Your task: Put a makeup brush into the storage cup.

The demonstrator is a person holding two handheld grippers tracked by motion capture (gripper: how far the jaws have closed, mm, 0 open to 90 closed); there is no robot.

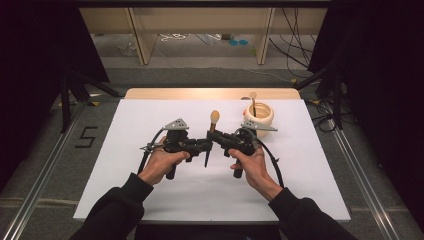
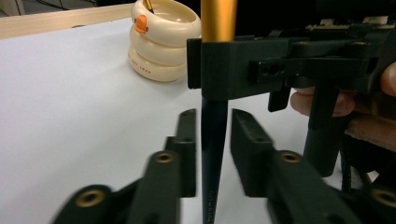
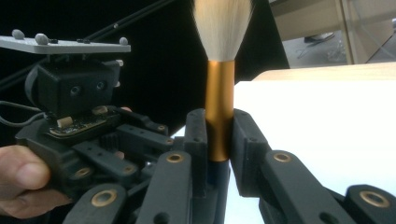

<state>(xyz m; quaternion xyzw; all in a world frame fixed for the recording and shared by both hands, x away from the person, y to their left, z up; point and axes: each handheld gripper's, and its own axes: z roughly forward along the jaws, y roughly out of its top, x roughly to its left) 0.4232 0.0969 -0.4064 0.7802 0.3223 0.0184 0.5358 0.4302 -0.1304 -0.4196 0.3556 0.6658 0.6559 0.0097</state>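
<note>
High view: a makeup brush [image 1: 212, 131] stands upright between the two grippers, above the middle of the white surface [image 1: 150, 120], bristles up and pointed dark handle down. The left gripper [image 1: 204, 146] and right gripper [image 1: 212, 136] meet at it from either side. A cream ring-shaped holder [image 1: 260, 119] with a second brush [image 1: 253, 102] in it stands just behind the right gripper.

Left gripper view: the dark tapered handle [image 2: 212, 154] hangs between the left gripper's fingers [image 2: 187, 149], which stand apart from it on both sides, released. Above them, the right gripper's fingers are closed on the brush where the gold collar [image 2: 218, 21] meets the handle. The holder [image 2: 161, 39] sits behind on the surface.

Right gripper view: the right gripper's fingers [image 3: 196, 144] are clenched on the gold collar [image 3: 219, 107], with the pale bristle tuft [image 3: 222, 28] above. The left gripper's body [image 3: 74, 121] lies close by at left.

Handling: the brush looks light and stiff; its smooth metal collar and lacquered handle are probably slippery, though surface finish is hard to judge here. The soft bristles should not be squeezed. The collar, or the thick upper handle just below it, is the sound place to grip; the narrow tip gives little purchase.
</note>
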